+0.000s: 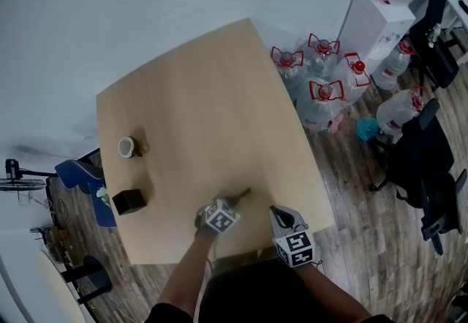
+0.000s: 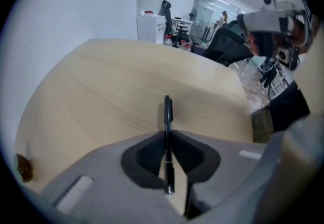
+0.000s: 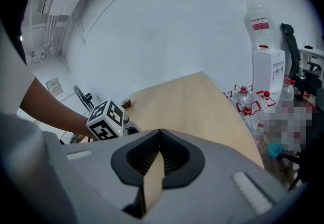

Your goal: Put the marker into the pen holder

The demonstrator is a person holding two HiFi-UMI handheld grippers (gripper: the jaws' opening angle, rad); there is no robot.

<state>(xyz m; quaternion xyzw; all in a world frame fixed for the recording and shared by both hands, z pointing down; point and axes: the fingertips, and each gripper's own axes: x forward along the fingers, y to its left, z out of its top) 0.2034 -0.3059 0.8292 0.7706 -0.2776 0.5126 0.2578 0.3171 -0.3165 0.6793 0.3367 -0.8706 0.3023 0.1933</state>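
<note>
Near table's (image 1: 205, 109) front edge, left claw (image 2: 167, 138) pinches the marker (image 2: 167, 110).

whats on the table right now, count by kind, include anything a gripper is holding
marker, clamped in the left gripper: 1
black pen holder: 1
small round container: 1
total: 3
</note>
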